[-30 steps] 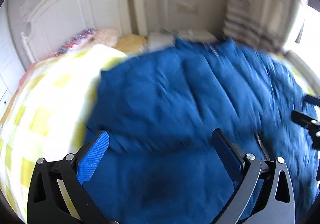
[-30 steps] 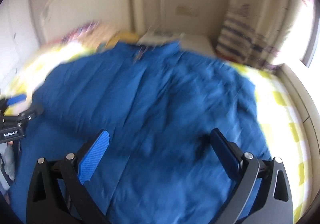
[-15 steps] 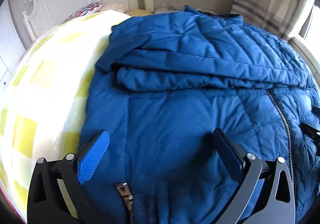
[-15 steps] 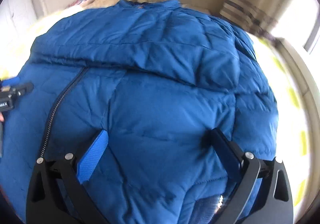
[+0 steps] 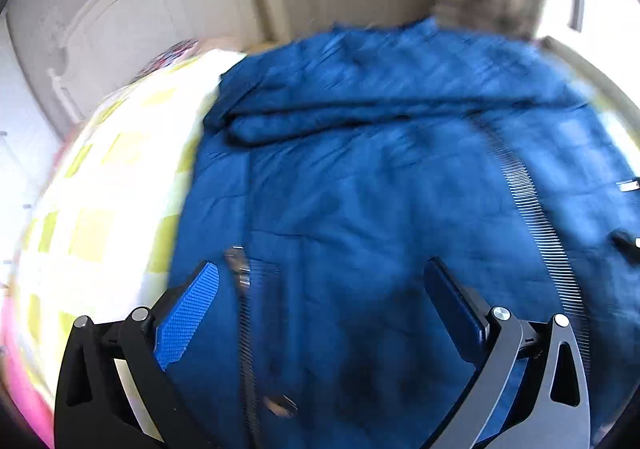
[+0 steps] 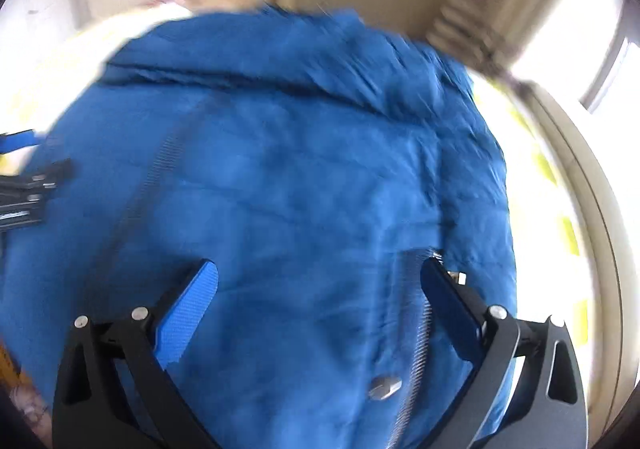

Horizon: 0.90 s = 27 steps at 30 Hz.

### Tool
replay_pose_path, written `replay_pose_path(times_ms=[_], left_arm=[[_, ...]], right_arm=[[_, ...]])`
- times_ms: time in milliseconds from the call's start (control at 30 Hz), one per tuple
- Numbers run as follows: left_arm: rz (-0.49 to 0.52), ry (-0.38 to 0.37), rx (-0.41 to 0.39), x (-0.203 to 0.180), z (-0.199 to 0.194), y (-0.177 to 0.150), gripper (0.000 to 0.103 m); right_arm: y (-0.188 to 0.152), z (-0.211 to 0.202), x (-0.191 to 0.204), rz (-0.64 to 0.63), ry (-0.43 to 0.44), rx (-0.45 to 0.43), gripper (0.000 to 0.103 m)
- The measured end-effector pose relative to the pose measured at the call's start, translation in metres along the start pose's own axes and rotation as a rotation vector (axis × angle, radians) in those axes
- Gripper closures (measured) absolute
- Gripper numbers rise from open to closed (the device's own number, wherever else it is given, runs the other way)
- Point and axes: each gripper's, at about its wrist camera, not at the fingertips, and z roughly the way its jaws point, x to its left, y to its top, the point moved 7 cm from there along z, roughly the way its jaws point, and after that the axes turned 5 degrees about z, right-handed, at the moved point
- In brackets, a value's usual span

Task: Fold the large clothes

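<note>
Jacket (image 5: 360,209) on bed (image 5: 100,209), tools (image 5: 320,289) apart

jacket (image 5: 380,209): spread on bed (image 5: 100,217), sleeve folded across its far part
headboard (image 5: 132,37): behind bed, far left
left gripper (image 5: 320,281): above jacket's near edge (fingers apart)
right gripper (image 6: 320,281): above jacket, right of left gripper

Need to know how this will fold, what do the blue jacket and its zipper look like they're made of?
The blue jacket looks like quilted, padded synthetic shell, matte to slightly shiny: puffy stitched panels. Blur hides the weave. Its zipper shows fine dark ridged teeth; metal or plastic is unclear. Both the left gripper and the right gripper are open.
</note>
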Motion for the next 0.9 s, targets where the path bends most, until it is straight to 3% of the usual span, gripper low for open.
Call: replay_pose_path(times_ms=[67, 133, 167, 233, 333, 467, 500, 600, 833, 900], left_arm=[[0.051, -0.013, -0.019, -0.016, -0.011, -0.010, 0.005], [0.143, 0.034, 0.010, -0.031, 0.000, -0.028, 0.004], [0.148, 0.041, -0.010, -0.033, 0.004, -0.031, 0.004], [0.096, 0.009, 0.003, -0.025, 0.003, -0.033, 0.004], [0.058, 0.022, 0.010, -0.015, -0.007, -0.037, 0.004], [0.080, 0.001, -0.022, -0.017, -0.024, -0.066, 0.004], [0.072, -0.014, -0.044, -0.016, -0.022, -0.074, 0.004], [-0.003, -0.090, -0.066, -0.008, -0.020, -0.082, 0.004], [0.014, 0.027, -0.072, 0.014, -0.046, -0.096, 0.004], [0.000, 0.008, -0.054, 0.027, -0.043, -0.114, 0.004]], right_arm=[[-0.011, -0.012, 0.024, -0.073, 0.052, -0.019, 0.003], [-0.033, 0.000, 0.041, -0.152, 0.029, 0.030, 0.003], [-0.037, 0.004, 0.040, -0.140, 0.033, 0.013, 0.003], [-0.040, 0.005, 0.034, -0.071, 0.085, 0.025, 0.002], [-0.041, -0.011, 0.029, -0.070, 0.039, 0.014, 0.003], [-0.054, -0.025, 0.015, -0.067, 0.061, -0.022, 0.003], [-0.064, -0.020, 0.009, -0.062, 0.058, -0.004, 0.002], [-0.077, -0.022, 0.001, -0.049, 0.112, -0.076, 0.002], [-0.083, -0.043, -0.007, -0.063, 0.012, -0.104, 0.003], [-0.096, -0.039, -0.023, -0.008, 0.061, -0.076, 0.003]])
